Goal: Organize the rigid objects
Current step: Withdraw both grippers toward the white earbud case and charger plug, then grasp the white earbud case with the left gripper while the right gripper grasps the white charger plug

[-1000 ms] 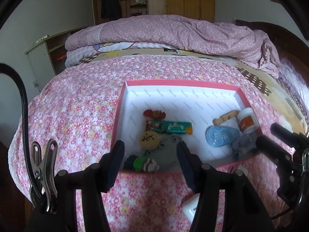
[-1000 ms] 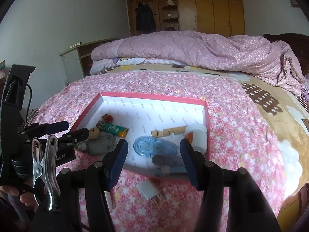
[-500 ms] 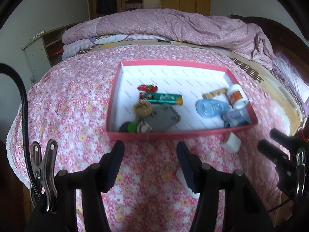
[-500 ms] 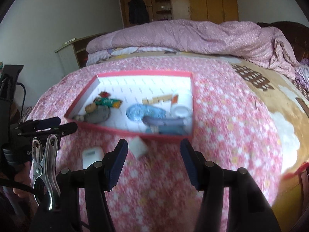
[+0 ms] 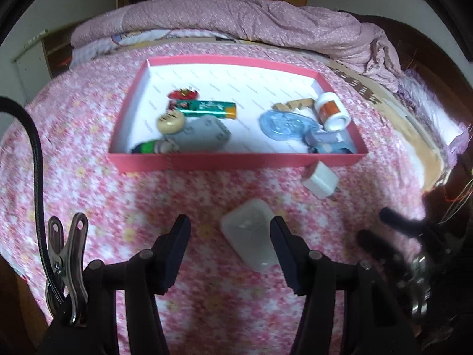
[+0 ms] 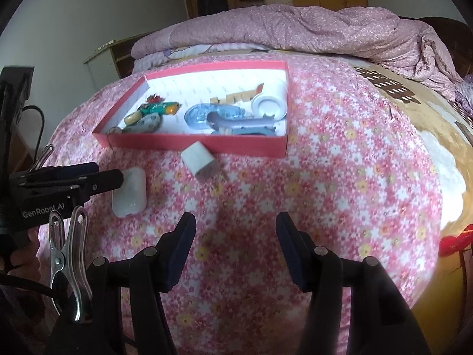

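Leftmost, left gripper (image 5: 229,227) hovers over the flowered bedspread (image 6: 340,177), jaws parted, gripping nothing; a white rounded case (image 5: 251,233) lies on the cloth between its fingertips, seemingly untouched, though blur makes contact hard to judge. Just right and farther off, white plug adapter (image 6: 199,159) rests against the near wall of the pink tray (image 6: 207,145). Tray holds, left to right: tan disc (image 5: 171,121), grey block (image 5: 204,136), green tube (image 5: 207,109), blue clear dispenser (image 5: 280,124), white jar (image 5: 331,112) on its side. Right gripper (image 6: 235,230) released, empty, over bare cloth nearer than the tray
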`<control>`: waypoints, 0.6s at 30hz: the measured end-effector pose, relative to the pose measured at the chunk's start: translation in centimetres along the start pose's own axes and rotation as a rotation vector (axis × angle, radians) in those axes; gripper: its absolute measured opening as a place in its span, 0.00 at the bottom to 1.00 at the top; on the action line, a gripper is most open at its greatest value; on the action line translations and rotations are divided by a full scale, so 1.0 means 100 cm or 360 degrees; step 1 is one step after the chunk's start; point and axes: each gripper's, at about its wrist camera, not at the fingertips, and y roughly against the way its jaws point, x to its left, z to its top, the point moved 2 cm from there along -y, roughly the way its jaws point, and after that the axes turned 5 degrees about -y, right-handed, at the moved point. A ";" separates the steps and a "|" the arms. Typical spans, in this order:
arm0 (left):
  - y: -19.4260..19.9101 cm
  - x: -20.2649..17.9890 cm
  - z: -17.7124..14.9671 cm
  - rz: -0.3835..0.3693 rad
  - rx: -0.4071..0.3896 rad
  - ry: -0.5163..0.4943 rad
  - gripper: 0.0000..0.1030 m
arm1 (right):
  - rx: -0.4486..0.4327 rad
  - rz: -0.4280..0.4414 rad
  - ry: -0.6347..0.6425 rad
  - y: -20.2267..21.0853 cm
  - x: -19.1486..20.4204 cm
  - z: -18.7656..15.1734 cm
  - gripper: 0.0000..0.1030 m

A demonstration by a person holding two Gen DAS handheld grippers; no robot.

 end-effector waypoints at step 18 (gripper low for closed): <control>-0.020 -0.022 -0.003 0.0054 -0.0017 -0.0043 0.58 | -0.0009 0.0137 -0.0114 -0.008 -0.013 -0.017 0.67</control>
